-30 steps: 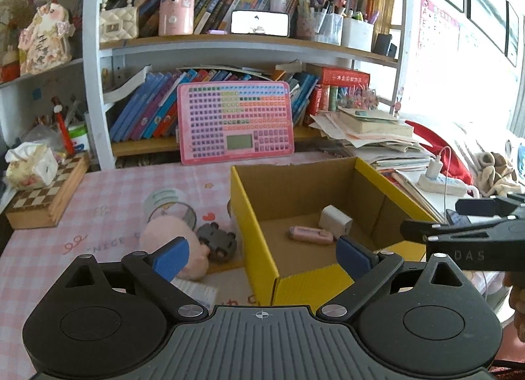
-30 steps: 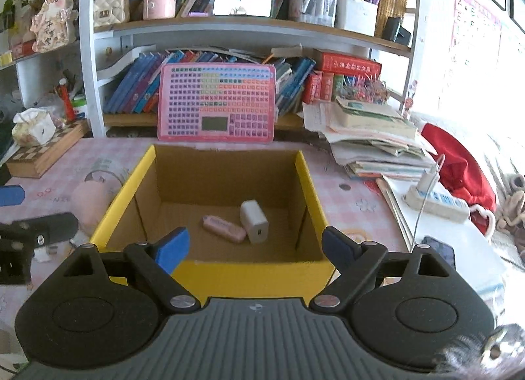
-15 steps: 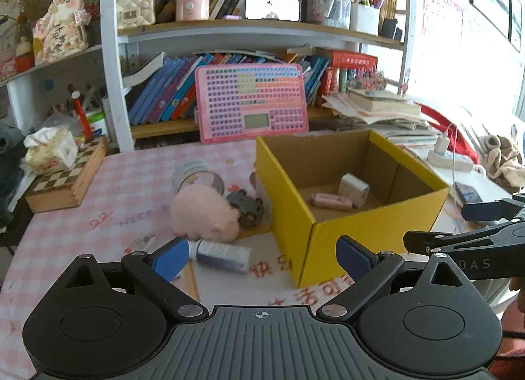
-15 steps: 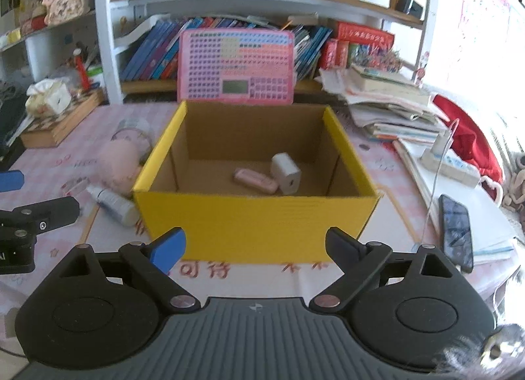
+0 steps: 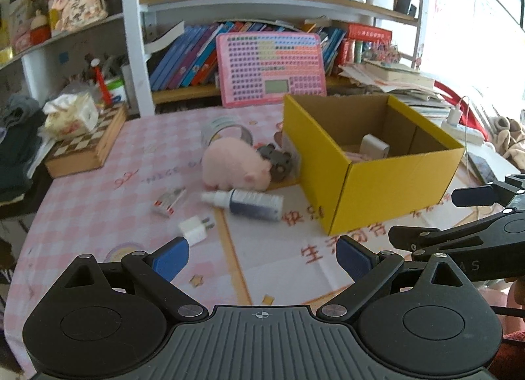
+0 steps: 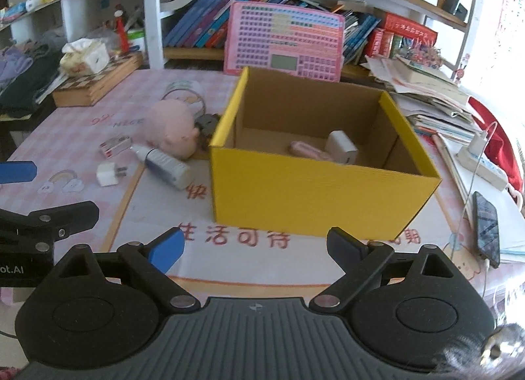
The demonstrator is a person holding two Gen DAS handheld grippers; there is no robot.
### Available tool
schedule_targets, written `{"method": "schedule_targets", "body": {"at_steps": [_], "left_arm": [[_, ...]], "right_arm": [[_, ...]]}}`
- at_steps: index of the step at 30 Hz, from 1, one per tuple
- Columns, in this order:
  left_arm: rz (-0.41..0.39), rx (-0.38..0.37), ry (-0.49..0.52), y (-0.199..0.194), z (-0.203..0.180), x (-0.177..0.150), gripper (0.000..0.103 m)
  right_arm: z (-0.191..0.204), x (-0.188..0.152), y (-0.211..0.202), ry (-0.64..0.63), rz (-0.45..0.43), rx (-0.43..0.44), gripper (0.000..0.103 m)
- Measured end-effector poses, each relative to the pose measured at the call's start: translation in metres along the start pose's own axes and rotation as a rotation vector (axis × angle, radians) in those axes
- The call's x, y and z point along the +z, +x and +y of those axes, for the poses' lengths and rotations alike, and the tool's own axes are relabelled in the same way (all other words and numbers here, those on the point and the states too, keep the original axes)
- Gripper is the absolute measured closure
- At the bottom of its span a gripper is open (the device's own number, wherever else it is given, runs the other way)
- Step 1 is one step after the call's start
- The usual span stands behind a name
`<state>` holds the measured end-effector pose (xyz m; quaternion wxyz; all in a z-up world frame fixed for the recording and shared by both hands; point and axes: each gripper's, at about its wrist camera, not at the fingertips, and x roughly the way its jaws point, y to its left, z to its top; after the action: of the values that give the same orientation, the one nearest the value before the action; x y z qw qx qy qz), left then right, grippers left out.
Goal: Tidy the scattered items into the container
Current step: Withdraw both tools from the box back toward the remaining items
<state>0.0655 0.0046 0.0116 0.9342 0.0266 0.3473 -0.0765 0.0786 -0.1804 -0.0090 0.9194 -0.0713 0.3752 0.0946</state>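
Note:
A yellow cardboard box point(image 6: 311, 196) stands on the pink checked table, with a white charger point(image 6: 341, 147) and a pink oblong item point(image 6: 308, 152) inside. Left of the box lie a pink plush point(image 5: 234, 163), a dark toy point(image 5: 277, 158), a white-and-blue bottle point(image 5: 252, 204), a white plug point(image 5: 194, 229), a small red-and-white packet point(image 5: 167, 201) and a tape roll point(image 5: 226, 129). My left gripper point(image 5: 262, 257) hangs open above the table, short of the plug and bottle. My right gripper point(image 6: 256, 243) is open in front of the box's near wall. Neither holds anything.
A chessboard box point(image 5: 88, 147) with a tissue pack on it sits at the table's left. A pink keyboard toy point(image 5: 272, 68) leans on the bookshelf behind. On the right are stacked papers point(image 6: 426, 91), a power strip point(image 6: 482, 166) with a cable, and a phone point(image 6: 487, 222).
Both grippers have drawn back from the box and sunk a little, so the box looks smaller. The bottle, plug and packet have come into view. Both stay open and empty.

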Motion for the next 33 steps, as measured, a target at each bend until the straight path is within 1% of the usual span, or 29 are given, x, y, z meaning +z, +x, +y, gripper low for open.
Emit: {"method": "schedule_targets", "body": {"at_steps": [9, 20, 33], "left_arm": [[0.032, 0.014, -0.022, -0.006, 0.014, -0.014, 0.005], [0.038, 0.049, -0.066, -0.013, 0.031, -0.022, 0.005], [0.047, 0.072, -0.086, -0.015, 0.046, -0.026, 0.005]], "right_arm": [[0.024, -0.008, 0.001, -0.041, 0.027, 0.037, 0.009], [0.044, -0.007, 0.003, -0.089, 0.032, 0.075, 0.009], [0.059, -0.003, 0.008, -0.114, 0.042, 0.1, 0.009]]}}
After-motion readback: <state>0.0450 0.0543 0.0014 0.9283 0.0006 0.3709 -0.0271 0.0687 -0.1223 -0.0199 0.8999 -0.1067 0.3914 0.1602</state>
